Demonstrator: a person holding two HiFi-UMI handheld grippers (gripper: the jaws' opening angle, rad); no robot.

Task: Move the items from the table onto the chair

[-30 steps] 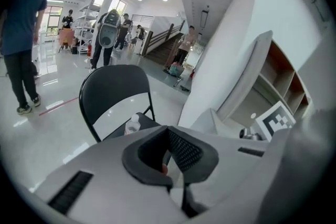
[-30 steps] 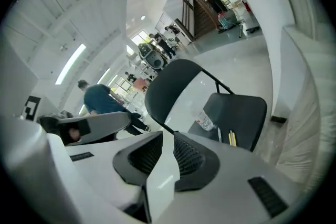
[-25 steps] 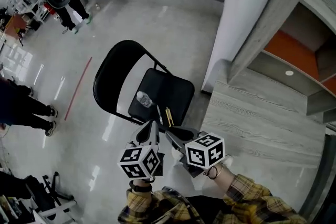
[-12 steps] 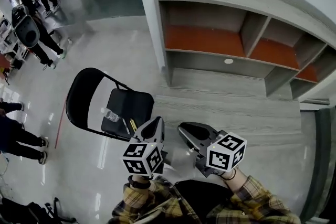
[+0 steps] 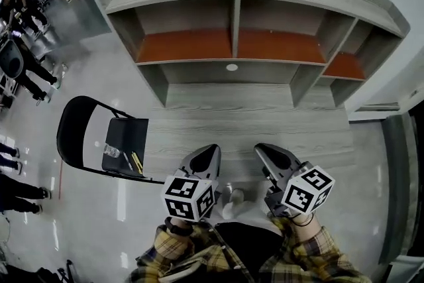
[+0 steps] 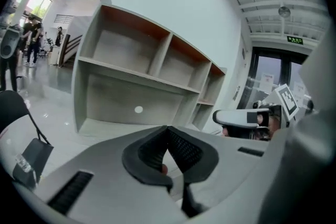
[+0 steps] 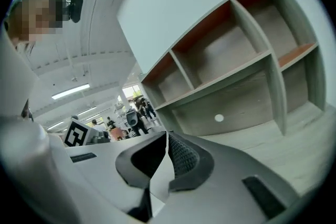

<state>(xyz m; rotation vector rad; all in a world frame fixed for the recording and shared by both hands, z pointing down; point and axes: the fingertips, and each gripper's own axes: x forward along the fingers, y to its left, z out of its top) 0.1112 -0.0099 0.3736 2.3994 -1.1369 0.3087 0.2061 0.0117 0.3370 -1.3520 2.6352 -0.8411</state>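
Note:
The black folding chair stands at the left, with a clear bottle and pens lying on its seat. My left gripper hangs shut and empty over the near edge of the grey wooden table. In the left gripper view the left gripper has its tips touching. My right gripper is beside it, also over the near edge. The right gripper has just been closing; its tips meet with nothing between them. No loose item shows on the table top.
A grey shelf unit with orange-lined compartments rises at the back of the table against a white wall. A small white disc sits on its back panel. People stand on the shiny floor at the far left.
The view has swung from the chair to the table and shelf unit. Both grippers have travelled right, away from the chair, and the right jaws have drawn together.

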